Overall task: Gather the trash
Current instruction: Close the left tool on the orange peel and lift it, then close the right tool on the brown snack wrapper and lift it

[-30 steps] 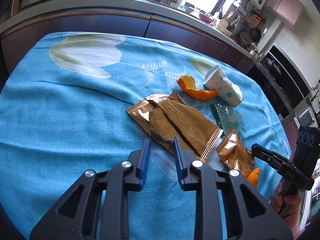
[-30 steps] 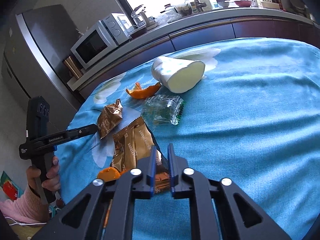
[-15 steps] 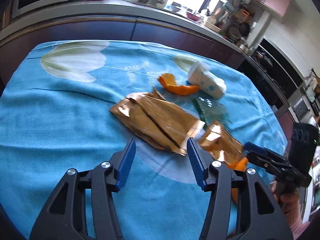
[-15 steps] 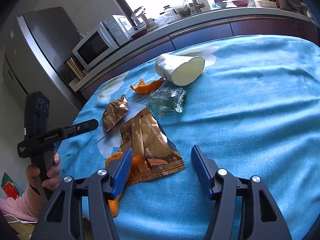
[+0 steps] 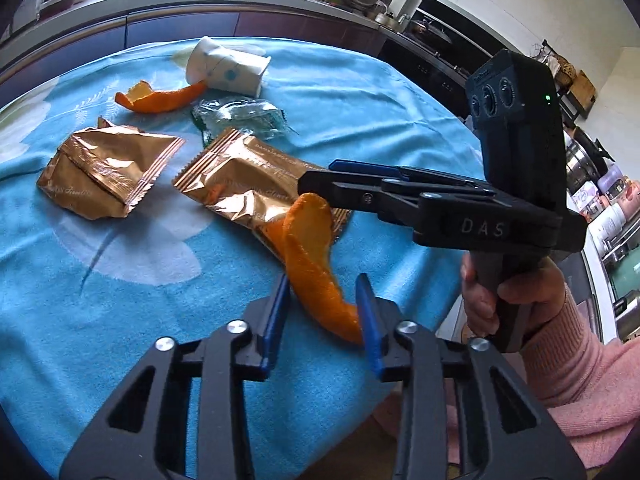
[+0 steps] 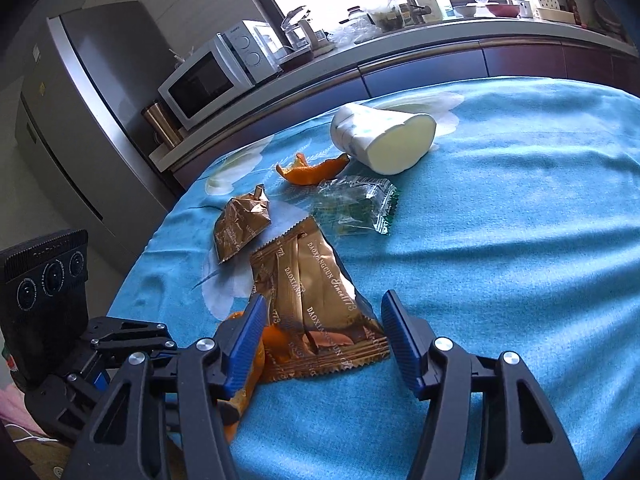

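My left gripper (image 5: 323, 304) gapes around a curled orange peel strip (image 5: 312, 256), jaws not clamped | my right gripper (image 6: 322, 334) spread wide, straddling a long bronze foil wrapper (image 6: 316, 300) on the blue tablecloth (image 6: 500, 240) | toppled white paper cup (image 6: 380, 140) beyond, contents indiscernible.

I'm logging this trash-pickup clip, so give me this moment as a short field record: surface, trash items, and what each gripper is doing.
surface: blue floral tablecloth
left gripper: open, fingers either side of the near orange peel, not closed on it
right gripper: open, straddling the large gold wrapper
other trash: smaller gold wrapper; clear green-edged wrapper; far orange peel; paper cup lying on its side
overlap: near orange peel rests partly on the large gold wrapper
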`<state>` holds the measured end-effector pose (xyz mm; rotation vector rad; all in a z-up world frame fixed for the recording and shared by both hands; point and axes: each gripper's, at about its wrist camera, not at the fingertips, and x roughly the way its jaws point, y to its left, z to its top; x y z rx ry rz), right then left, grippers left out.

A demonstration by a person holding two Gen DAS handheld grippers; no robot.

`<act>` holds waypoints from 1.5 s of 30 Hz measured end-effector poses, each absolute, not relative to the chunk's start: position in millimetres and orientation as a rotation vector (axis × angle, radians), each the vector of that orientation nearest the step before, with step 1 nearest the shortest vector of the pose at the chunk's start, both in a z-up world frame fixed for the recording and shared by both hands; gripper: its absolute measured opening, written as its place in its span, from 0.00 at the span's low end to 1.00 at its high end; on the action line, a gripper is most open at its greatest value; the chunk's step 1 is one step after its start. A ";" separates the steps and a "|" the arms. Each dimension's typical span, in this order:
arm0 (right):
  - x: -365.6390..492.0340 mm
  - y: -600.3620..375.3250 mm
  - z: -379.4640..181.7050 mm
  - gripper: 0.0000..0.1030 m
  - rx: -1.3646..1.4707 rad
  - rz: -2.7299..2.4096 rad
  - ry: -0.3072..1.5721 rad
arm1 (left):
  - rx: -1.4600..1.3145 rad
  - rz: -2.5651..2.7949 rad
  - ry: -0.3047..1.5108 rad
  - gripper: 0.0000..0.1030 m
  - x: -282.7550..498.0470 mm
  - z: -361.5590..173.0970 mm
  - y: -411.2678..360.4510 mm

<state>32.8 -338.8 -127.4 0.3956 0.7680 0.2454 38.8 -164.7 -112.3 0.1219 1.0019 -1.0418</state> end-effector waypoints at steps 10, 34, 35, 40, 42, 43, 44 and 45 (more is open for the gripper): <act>33.6 -334.5 -129.8 0.39 0.431 0.350 0.777 | 0.012 -0.989 1.039 0.17 58.6 -117.6 -139.0; 31.1 -314.3 -131.1 0.00 0.411 0.402 0.790 | -0.039 -0.943 1.044 0.08 67.9 -118.1 -120.5; 30.9 -314.1 -130.1 0.00 0.410 0.400 0.788 | -0.035 -0.941 1.041 0.08 67.5 -117.6 -120.4; 30.9 -334.0 -128.5 0.21 0.483 0.341 0.758 | -0.031 -0.921 1.033 0.07 67.7 -116.9 -114.6; 34.4 -337.8 -131.7 0.36 0.495 0.325 0.768 | -0.035 -0.913 1.035 0.07 69.0 -116.6 -111.7; 36.1 -337.5 -133.1 0.36 0.490 0.323 0.775 | -0.039 -0.909 1.038 0.07 69.6 -116.9 -109.3; 37.9 -336.5 -134.5 0.37 0.490 0.325 0.783 | -0.041 -0.906 1.041 0.07 70.1 -116.8 -108.3; 38.8 -335.4 -134.8 0.42 0.495 0.336 0.782 | -0.039 -0.903 1.042 0.07 70.4 -116.7 -107.9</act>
